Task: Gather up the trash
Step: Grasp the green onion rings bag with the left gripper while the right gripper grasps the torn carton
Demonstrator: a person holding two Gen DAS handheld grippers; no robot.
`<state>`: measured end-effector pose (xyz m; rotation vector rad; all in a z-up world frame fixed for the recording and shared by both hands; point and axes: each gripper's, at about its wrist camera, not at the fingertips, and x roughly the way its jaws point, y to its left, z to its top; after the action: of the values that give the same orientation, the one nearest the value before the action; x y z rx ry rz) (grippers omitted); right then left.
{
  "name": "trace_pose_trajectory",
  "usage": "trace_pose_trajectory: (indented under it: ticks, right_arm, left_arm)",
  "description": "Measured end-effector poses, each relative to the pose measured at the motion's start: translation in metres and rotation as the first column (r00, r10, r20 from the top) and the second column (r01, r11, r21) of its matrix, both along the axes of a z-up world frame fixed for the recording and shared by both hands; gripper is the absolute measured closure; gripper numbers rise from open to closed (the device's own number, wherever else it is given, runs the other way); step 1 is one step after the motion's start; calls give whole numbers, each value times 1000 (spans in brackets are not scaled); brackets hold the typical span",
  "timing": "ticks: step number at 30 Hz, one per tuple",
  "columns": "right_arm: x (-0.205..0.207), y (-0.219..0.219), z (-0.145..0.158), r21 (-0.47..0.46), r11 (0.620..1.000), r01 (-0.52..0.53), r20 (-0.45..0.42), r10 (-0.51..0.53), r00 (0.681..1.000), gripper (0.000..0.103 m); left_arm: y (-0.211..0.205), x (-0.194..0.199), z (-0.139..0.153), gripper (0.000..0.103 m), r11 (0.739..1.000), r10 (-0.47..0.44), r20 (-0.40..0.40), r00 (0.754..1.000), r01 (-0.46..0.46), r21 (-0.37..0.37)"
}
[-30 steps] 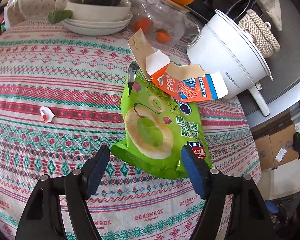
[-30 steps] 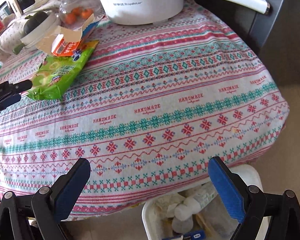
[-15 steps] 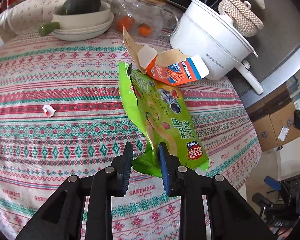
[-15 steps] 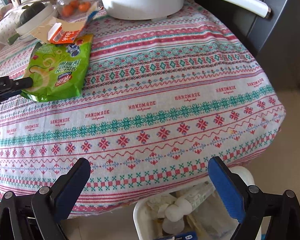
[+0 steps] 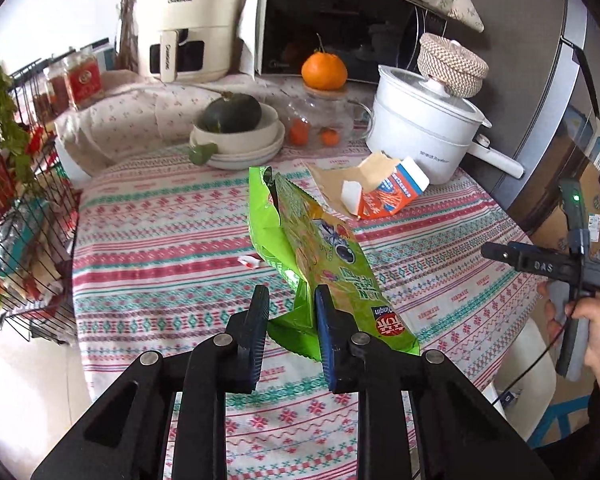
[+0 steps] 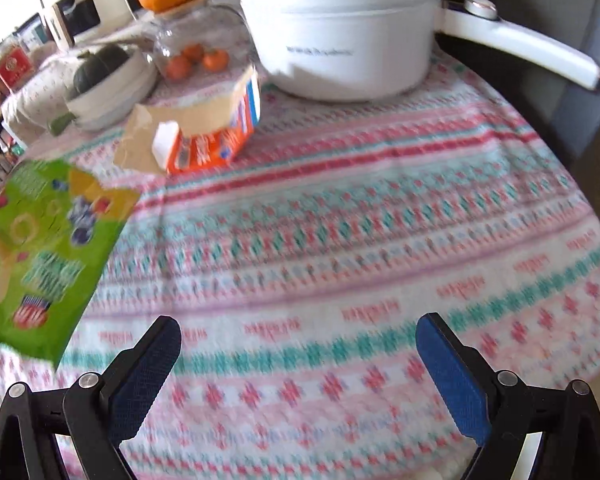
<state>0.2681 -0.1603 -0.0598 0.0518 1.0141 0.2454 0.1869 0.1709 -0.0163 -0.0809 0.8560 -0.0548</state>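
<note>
Lift-off is the change: the green snack bag (image 5: pixel 320 256) lay flat on the bench (image 5: pixel 160 240) a second ago with the left gripper (image 5: pixel 288 316) spread around its near end, and now that gripper's jaws have just closed onto it and raised it, so the bag hangs crumpled over the middle of the bench. This suggests the first piece of trash is secured and ready to carry off. Its jaws stand narrow, pinching the bag's lower folded edge between the pads. The right gripper (image 6: pixel 300 364) has its jaws spread wide with nothing between them, above the near edge of the bench (that view is blurred). A torn orange-and-blue carton (image 5: pixel 384 194) lies toward the far edge by the white cooker (image 5: pixel 424 136), and a small paper scrap (image 5: pixel 252 261) mid-bench, both uncollected.
</note>
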Motion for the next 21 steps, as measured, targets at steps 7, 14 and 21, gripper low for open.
trace_pose_trajectory:
  ticks: [7,14,21]
  right_arm:
    - [68,35,-34,95,995,8,-2,-8,1000,13]
    - [121,67,-59,59,998,14,31,-16,999,22]
    - [154,70,-75,113,992,55,52,-61,997,59]
  left_arm:
    - [33,-14,16,79,999,32,62,998,-33,10]
    - [52,-16,12,79,997,74,56,996,-75,18]
    - [51,-10,5,79,996,84,32,996,-84,12]
